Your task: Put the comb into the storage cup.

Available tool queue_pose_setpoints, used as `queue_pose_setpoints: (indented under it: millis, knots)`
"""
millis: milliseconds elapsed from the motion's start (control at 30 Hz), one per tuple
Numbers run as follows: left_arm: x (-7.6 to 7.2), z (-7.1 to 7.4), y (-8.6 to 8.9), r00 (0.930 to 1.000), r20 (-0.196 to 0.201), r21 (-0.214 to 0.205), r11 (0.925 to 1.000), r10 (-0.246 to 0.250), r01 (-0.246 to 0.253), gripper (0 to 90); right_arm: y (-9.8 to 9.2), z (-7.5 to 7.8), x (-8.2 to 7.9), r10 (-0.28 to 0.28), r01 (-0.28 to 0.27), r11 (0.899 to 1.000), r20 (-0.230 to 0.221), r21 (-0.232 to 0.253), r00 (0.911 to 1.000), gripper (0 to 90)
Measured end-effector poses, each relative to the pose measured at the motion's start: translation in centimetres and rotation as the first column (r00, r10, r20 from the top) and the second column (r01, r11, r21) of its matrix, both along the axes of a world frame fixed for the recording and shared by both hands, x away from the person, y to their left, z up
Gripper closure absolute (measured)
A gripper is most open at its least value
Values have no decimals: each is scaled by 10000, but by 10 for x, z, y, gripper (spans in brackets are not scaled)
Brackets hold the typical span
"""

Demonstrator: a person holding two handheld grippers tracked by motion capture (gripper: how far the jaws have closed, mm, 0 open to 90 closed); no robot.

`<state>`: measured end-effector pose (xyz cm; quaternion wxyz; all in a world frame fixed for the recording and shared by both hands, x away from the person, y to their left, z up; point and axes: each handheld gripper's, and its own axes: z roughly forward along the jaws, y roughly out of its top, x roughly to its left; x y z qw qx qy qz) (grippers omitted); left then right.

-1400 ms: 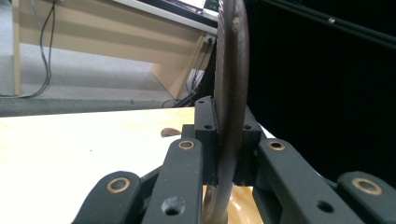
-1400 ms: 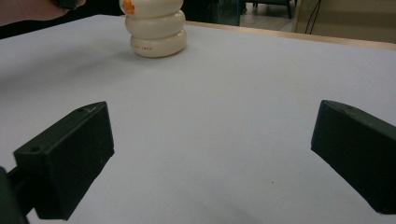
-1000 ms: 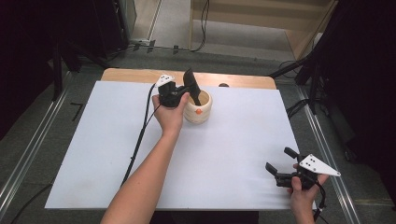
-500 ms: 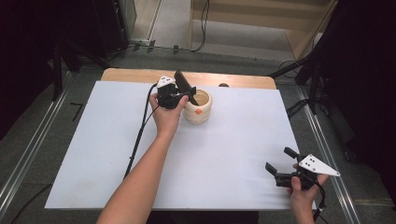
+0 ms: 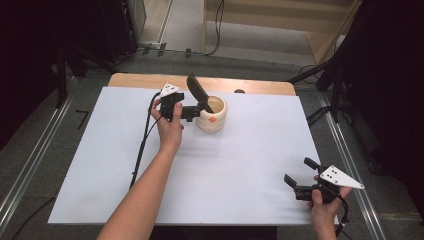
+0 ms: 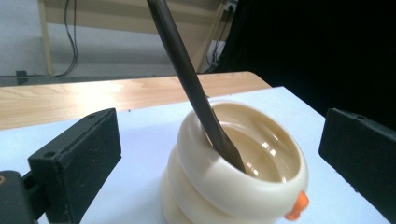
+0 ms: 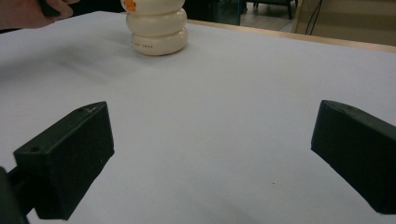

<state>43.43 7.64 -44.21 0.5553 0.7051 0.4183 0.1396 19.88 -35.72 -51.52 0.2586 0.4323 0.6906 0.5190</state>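
Observation:
A cream ringed cup [image 5: 213, 119] with an orange nub stands at the back of the white table [image 5: 240, 165]. A dark utensil [image 5: 197, 91] leans in it, handle up and tilted left. My left gripper [image 5: 199, 111] sits level just left of the cup. Its jaws have just been opening and now stand wide on either side of the cup [image 6: 243, 177]; the utensil [image 6: 196, 93] rises between them, untouched. My right gripper [image 5: 298, 171] rests open near the front right edge, nothing between its jaws. From that right gripper [image 7: 210, 154] the cup [image 7: 156, 28] shows far off.
A wooden strip [image 5: 150, 80] runs along the table's far edge. The left gripper's cable [image 5: 142, 145] trails down the table on the left. Metal rails flank the table on both sides, and a broad stretch of white surface lies between the two grippers.
The left gripper's jaws went from shut on the utensil to wide open, letting it go. The utensil now leans in the cup. The right gripper has kept still.

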Motion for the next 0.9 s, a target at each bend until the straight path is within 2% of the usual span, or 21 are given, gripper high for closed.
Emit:
queue_pose_setpoints:
  millis: [133,300,433,600,667,900]
  knots:
    - [-7,0,2,9996,267,428,9990,-136,124,0,0,0,0,28,-28,10000,1,-17,10000,0]
    - [-15,-2,6,9983,476,530,9981,-332,307,0,1,0,0,16,-15,10000,7,-56,10000,0]
    - [-24,-2,10,9965,722,852,9958,-410,348,0,1,0,0,12,-12,10000,18,-52,10000,0]
    - [-34,-1,20,9953,876,736,9966,-424,360,0,1,0,0,-4,4,10000,26,-74,10000,0]
    - [-39,-1,23,9940,983,896,9952,-471,383,0,1,0,0,-4,5,10000,12,-61,10000,0]
    - [-56,-5,34,9923,1115,928,9947,-539,436,0,2,0,0,19,-19,9999,-31,-137,10000,0]
